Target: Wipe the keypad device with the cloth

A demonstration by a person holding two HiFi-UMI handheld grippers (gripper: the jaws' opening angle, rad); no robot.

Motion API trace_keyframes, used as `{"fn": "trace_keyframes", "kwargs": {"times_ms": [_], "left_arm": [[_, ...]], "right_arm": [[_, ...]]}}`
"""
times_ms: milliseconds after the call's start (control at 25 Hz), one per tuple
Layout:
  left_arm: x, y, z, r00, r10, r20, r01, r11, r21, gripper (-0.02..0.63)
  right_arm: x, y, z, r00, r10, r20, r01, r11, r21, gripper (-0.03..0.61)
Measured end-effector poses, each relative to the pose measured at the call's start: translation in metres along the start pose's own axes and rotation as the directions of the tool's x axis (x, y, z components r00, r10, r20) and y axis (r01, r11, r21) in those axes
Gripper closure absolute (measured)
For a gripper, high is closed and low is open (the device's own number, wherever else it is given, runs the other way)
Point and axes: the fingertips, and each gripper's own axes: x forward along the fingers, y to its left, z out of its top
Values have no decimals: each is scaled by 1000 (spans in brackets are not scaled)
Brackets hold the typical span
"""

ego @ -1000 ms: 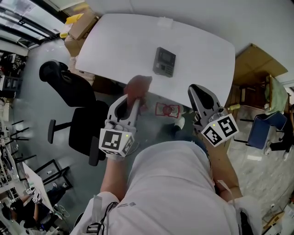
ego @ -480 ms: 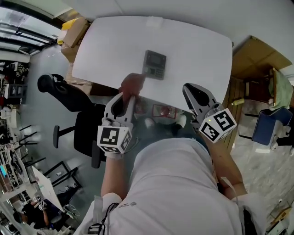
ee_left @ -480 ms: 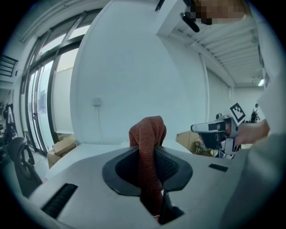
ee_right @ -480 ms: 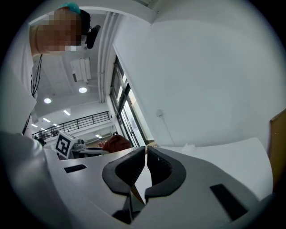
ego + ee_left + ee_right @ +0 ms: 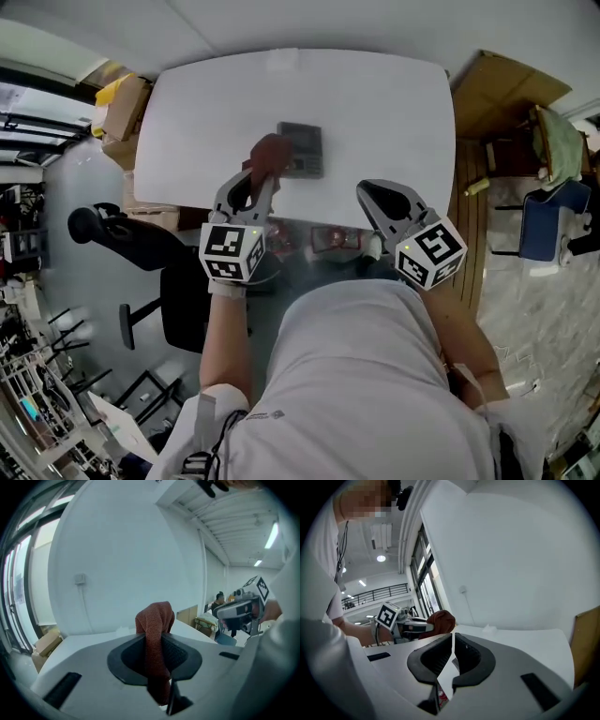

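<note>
Left gripper [image 5: 262,176], clamped on the crumpled rust-red cloth [image 5: 269,155], sat just left of the dark rectangular keypad device [image 5: 302,148] — the right gripper [image 5: 370,192], shut and empty, lay farther off.

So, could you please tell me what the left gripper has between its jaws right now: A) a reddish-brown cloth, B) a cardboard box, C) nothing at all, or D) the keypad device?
A: in the left gripper view the left gripper is closed on the reddish-brown cloth, which bunches up above its pads, while the keypad device lies on the white table.
</note>
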Motion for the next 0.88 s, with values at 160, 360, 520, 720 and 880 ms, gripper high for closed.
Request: {"fn": "trace_keyframes", "kwargs": {"times_ms": [160,360,520,720,880], "left_arm": [[29,25,-13,997,-74,-34,75,997,22,544],[66,46,-32,979,-188,-83,193,979,58,543],[94,53,-42,957,-269,-111,278,957,86,541],[128,54,-51,910,-370,-186,401,898,178,541],[156,53,-58,873,-418,-252,475,846,241,541]], "right_arm": [[34,12,-24,994,-4,-113,-6,996,-90,549],[90,26,-66,969,-16,-246,-29,984,-178,544],[128,29,-106,937,-32,-348,-34,982,-184,436],[161,22,-150,897,-114,-428,-1,966,-259,428],[177,11,-173,863,-176,-473,11,943,-332,414]]}}
